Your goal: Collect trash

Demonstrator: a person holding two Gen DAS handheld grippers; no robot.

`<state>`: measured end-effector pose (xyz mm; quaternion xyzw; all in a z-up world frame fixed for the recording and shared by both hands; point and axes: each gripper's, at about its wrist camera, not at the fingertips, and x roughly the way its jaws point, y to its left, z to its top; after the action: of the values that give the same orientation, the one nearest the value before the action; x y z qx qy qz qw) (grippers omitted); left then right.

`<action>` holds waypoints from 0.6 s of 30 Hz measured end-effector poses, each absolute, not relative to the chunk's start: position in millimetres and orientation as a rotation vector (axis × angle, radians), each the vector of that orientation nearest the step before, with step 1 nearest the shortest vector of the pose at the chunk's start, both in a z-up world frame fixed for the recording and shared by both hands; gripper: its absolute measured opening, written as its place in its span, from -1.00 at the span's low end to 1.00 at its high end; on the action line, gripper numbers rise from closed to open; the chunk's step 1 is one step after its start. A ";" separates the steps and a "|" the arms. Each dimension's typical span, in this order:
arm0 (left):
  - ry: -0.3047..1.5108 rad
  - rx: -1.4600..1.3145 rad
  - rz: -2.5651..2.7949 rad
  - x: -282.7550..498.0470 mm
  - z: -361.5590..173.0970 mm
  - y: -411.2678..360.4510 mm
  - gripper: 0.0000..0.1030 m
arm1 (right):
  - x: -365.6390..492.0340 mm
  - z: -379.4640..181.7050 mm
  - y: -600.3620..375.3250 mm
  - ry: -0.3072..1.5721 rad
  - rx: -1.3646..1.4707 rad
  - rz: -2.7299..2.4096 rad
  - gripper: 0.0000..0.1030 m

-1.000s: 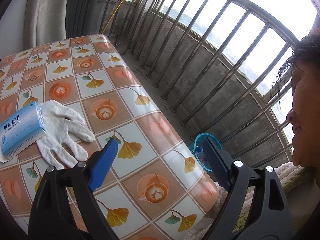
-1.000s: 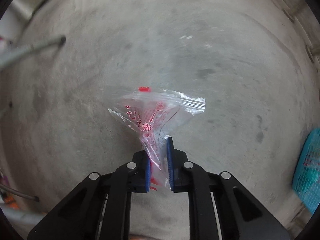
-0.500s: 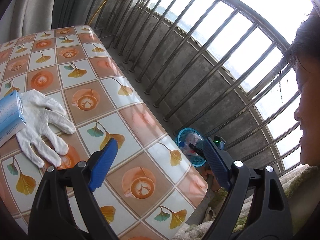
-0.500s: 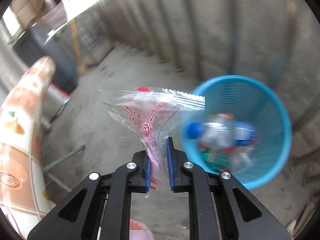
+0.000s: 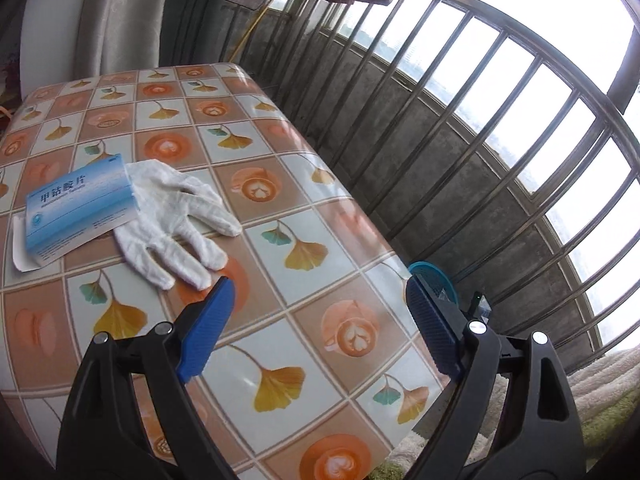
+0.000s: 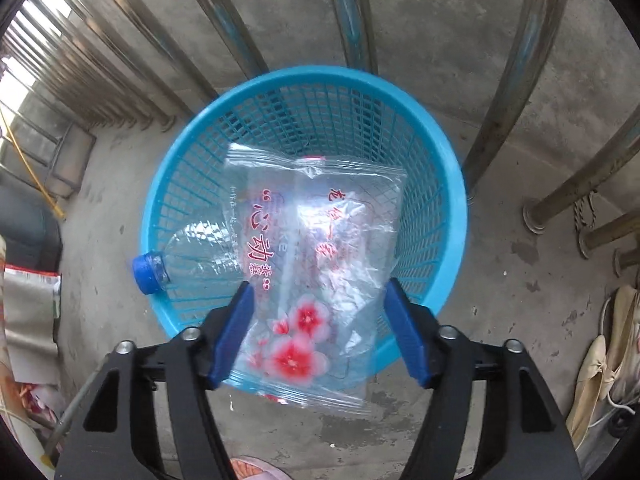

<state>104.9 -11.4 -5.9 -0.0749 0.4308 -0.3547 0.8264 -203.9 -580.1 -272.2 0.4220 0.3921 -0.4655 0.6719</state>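
Observation:
In the right wrist view my right gripper (image 6: 318, 328) is open right above a blue mesh basket (image 6: 436, 176) on the concrete floor. A clear plastic bag (image 6: 316, 264) with red print and flowers lies loose between the open jaws, over the basket's near rim. A clear bottle with a blue cap (image 6: 180, 256) lies in the basket. In the left wrist view my left gripper (image 5: 318, 334) is open and empty above a patterned table (image 5: 248, 216). A white glove (image 5: 176, 216) and a blue box (image 5: 80, 206) lie on the table, left of the gripper. The basket's rim (image 5: 434, 274) shows past the table edge.
A metal railing (image 5: 460, 128) runs along the balcony behind the table and right behind the basket (image 6: 352, 20). Pale shoes (image 6: 604, 368) lie on the floor to the right of the basket. A curtain (image 5: 116, 16) hangs behind the table.
My right gripper swung from the floor over to the basket and opened, letting go of the plastic bag. My left gripper stayed open above the table while its view shifted.

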 end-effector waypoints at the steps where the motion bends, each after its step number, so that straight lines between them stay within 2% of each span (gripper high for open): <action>1: 0.912 -0.166 -0.744 103.9 -6.7 -4.6 0.61 | -201.9 -268.5 -576.2 0.870 0.928 -1.057 0.44; 7: 0.879 -0.189 -0.695 94.2 -5.4 30.3 0.61 | -180.6 -256.4 -580.4 0.833 0.860 -1.060 0.72; 11: 0.840 -0.201 -0.658 85.1 -2.2 53.1 0.61 | -176.7 -248.4 -589.0 0.884 0.889 -1.107 0.72; 18: 0.797 -0.250 -0.604 73.6 -5.7 89.5 0.61 | -189.2 -218.8 -590.3 0.773 0.969 -1.124 0.76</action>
<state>73.6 89.5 -5.7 -0.1194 0.3809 -0.2889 0.8701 -189.2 -590.3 -218.8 0.4301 0.3430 -0.4986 0.6699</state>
